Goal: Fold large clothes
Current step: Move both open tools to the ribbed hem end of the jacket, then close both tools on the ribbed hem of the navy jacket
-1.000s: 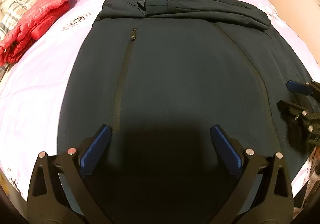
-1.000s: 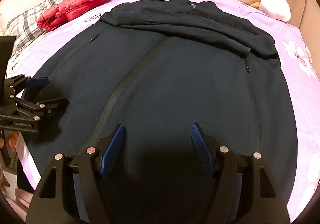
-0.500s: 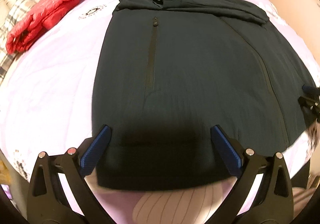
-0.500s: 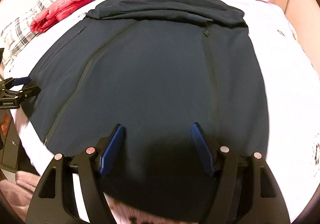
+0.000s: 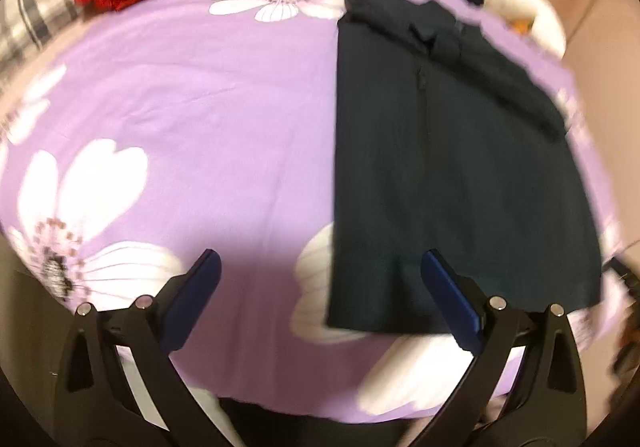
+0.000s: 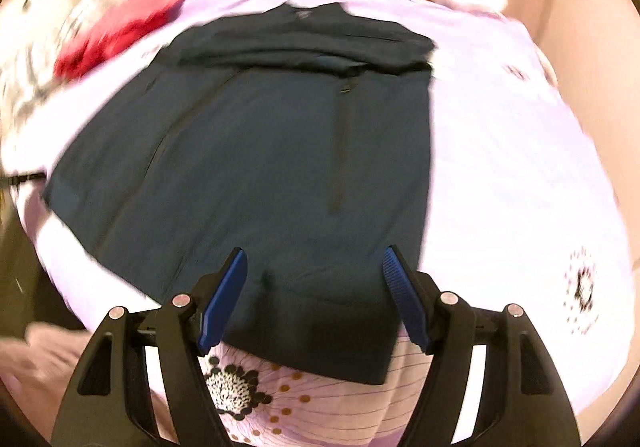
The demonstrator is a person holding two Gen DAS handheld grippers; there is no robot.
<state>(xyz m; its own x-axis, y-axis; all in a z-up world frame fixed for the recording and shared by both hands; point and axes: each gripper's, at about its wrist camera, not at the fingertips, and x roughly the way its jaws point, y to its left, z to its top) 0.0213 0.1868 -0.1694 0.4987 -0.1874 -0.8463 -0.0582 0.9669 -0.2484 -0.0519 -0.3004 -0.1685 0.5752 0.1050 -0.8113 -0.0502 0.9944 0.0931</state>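
Both hand-held grippers are hanging open and empty: the right hand-held gripper (image 6: 314, 295) straddling the hem of the dark jacket (image 6: 280, 167), the left hand-held gripper (image 5: 320, 299) sitting off its left edge. The jacket is lying flat on the bed (image 5: 200, 107), stretching lengthwise away.

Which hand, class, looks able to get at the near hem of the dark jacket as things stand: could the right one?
Probably yes. The right gripper is open, and the jacket lies flat on the bedspread with its hem between the fingers. Nothing lies on that hem.
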